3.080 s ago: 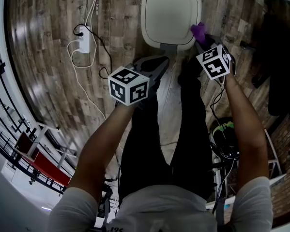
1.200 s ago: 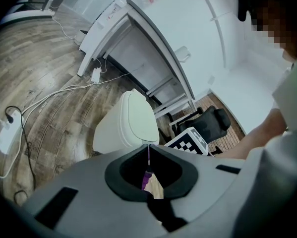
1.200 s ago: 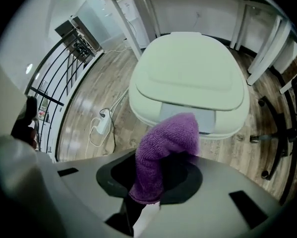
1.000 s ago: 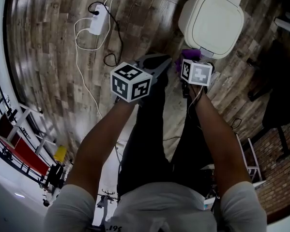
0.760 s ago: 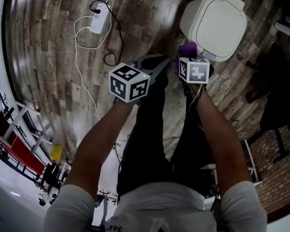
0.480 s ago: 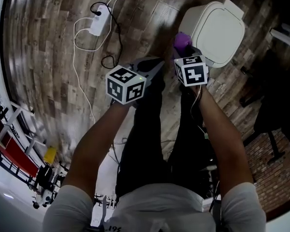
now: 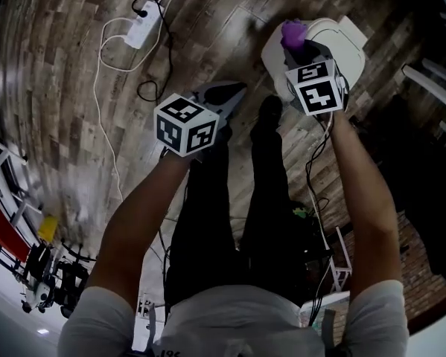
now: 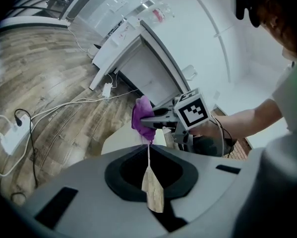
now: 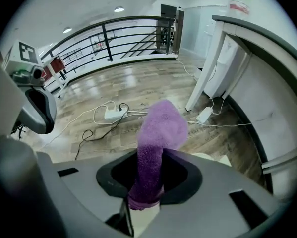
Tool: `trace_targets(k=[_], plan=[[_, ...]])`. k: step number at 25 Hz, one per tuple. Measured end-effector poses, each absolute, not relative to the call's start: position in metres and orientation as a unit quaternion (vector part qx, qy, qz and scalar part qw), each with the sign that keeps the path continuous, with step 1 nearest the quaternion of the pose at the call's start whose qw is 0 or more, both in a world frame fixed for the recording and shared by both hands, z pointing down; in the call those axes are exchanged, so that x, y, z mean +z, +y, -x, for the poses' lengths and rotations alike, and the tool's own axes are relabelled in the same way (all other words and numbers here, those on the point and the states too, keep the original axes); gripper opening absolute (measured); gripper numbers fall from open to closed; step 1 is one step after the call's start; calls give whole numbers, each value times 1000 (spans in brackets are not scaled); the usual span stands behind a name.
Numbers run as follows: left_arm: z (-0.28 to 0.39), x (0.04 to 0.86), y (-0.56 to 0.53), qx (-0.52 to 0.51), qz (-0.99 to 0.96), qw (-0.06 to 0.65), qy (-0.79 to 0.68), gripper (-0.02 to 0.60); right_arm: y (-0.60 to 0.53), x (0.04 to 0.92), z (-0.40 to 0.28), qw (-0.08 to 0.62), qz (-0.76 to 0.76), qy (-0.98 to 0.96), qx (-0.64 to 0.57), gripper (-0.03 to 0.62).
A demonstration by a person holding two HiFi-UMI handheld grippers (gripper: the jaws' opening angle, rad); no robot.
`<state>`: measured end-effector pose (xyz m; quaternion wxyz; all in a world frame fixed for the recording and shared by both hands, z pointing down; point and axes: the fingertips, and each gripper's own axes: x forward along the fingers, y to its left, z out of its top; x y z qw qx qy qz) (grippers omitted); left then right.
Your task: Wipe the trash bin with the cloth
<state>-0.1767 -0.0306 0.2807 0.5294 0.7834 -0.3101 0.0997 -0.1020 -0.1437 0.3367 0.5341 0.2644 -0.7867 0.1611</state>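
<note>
The white trash bin (image 7: 340, 44) stands on the wood floor at the upper right of the head view, its lid closed. My right gripper (image 7: 298, 47) points steeply down over the lid's left edge, shut on the purple cloth (image 7: 292, 32). In the right gripper view the cloth (image 9: 160, 130) sticks out forward from between the jaws. From the left gripper view, the cloth (image 8: 142, 117) hangs just over the lid (image 8: 119, 142); whether it touches is unclear. My left gripper (image 7: 233, 93) is shut and empty, left of the bin.
A white power strip (image 7: 144, 22) with looping cables lies on the floor at the upper left. The person's shoe (image 7: 268, 108) is close to the bin. White cabinets (image 8: 148, 66) stand behind the bin, and a black railing (image 9: 113, 38) runs further off.
My right gripper has risen from the bin's near side to above the lid's left edge, rolling as it went, cloth still gripped. The left gripper drifted slightly; the head view has swung.
</note>
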Motion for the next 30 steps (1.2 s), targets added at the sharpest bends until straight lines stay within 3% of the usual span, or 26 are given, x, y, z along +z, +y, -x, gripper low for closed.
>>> trace_targets(k=[9, 22, 26, 30], plan=[[130, 275, -44, 70, -780, 528, -328, 5, -232, 328, 59, 572, -229, -786, 45, 106], [105, 276, -43, 69, -785, 520, -329, 5, -311, 344, 15, 560, -269, -769, 150, 106], [105, 278, -41, 69, -784, 521, -329, 5, -324, 347, 14, 580, -277, -759, 101, 106], [107, 282, -37, 71, -781, 525, -330, 5, -286, 383, 19, 643, -211, -731, 87, 106]])
